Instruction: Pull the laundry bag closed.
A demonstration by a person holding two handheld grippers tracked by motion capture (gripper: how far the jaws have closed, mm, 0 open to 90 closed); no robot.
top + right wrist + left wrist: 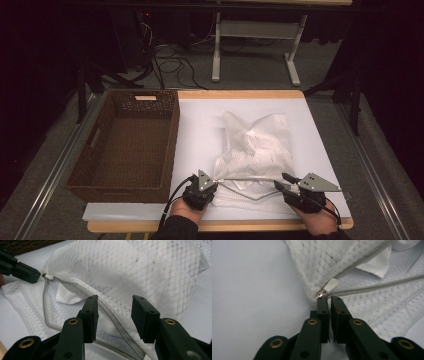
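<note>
One white mesh laundry bag lies on the white-covered bench, its zipper partly undone, with white cloth showing in the gap; what else it holds is hidden. Left hand-held gripper, at the bag's 8 o'clock corner, has its jaws nearly together at the zipper pull; whether they pinch mesh is hard to tell. Right hand-held gripper, at 5 o'clock, stands apart over the zipper. One brown wicker basket, at 9 o'clock, holds nothing visible.
</note>
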